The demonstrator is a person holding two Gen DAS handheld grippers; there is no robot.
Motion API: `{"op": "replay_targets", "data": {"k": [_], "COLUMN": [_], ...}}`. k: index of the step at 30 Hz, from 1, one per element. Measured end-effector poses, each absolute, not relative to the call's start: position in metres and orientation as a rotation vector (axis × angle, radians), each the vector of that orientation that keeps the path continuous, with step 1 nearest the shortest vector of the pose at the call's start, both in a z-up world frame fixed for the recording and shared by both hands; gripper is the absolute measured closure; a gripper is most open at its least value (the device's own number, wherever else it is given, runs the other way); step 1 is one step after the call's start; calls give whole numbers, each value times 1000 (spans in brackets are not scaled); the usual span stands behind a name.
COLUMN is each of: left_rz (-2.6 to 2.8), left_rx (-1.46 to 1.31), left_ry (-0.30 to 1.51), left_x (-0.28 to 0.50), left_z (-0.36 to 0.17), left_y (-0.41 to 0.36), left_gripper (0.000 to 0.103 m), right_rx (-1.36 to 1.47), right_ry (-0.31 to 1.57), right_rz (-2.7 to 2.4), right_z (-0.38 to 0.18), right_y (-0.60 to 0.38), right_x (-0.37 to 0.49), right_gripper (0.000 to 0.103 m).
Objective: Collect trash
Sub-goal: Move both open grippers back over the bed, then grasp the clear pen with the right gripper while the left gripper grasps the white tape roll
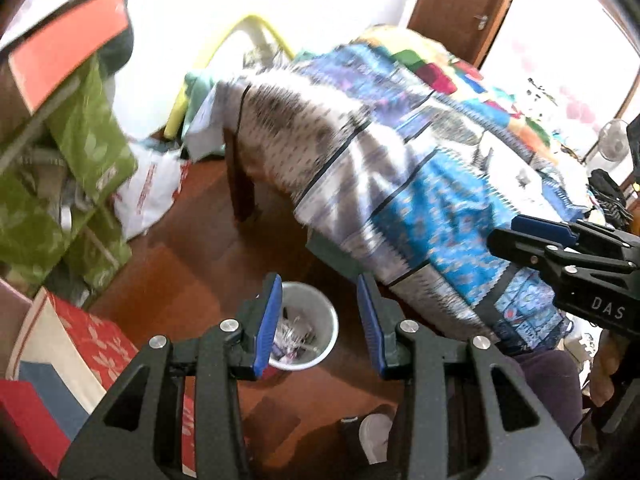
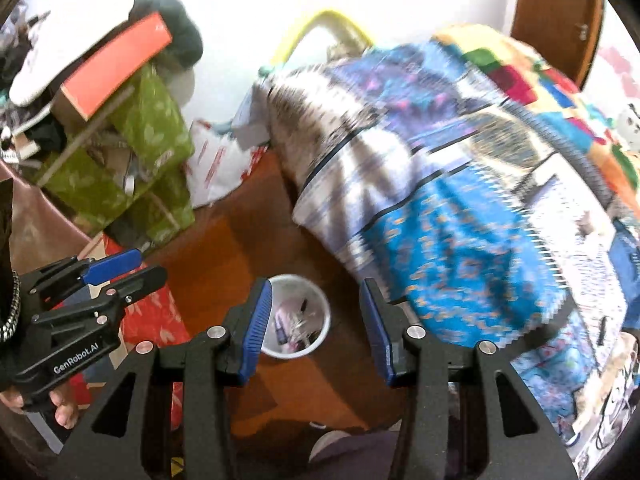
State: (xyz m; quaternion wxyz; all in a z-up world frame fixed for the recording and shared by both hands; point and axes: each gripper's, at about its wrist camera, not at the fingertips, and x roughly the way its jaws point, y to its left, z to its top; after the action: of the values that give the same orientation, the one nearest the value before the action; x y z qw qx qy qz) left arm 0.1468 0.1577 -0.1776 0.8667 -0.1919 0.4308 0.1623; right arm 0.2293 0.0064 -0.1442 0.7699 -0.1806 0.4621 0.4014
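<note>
White trash bin (image 1: 310, 326) lower centre, between left gripper (image 1: 318, 320) jaws | right gripper (image 2: 316, 320) likewise | both open, empty

White bin (image 1: 326, 316), seemingly blue patterned bedspread (image 1: 440, 208)

Reddish wooden floor (image 1: 192, 248), white wall (image 1: 192, 4), brown door (image 1: 460, 4), quilt-draped bed (image 1: 400, 152), bright daylight.
</note>
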Motion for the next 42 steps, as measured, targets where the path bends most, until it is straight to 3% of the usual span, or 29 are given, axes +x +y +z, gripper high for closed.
{"op": "replay_targets", "data": {"k": [6, 13, 17, 20, 30, 42], "left_rz": [300, 234, 200, 161, 47, -76], "left_rx": [-332, -257, -221, -208, -157, -122], "left_ry": [811, 709, 693, 703, 762, 886], "left_x": [158, 190, 217, 247, 341, 452], "left_z": [-134, -92, -81, -77, -92, -153], "left_y": [119, 60, 28, 4, -66, -114], "left_gripper": [65, 54, 45, 37, 33, 33], "right_rx": [-310, -231, -191, -171, -117, -41], "right_ry": [875, 732, 692, 671, 724, 927], "right_rz": [809, 693, 611, 552, 404, 298], "right_z": [-100, -59, -46, -43, -66, -147], "right_y": [-48, -120, -162, -190, -265, -317], "right_x": [232, 245, 262, 274, 325, 396], "right_gripper": [61, 59, 40, 35, 35, 35]}}
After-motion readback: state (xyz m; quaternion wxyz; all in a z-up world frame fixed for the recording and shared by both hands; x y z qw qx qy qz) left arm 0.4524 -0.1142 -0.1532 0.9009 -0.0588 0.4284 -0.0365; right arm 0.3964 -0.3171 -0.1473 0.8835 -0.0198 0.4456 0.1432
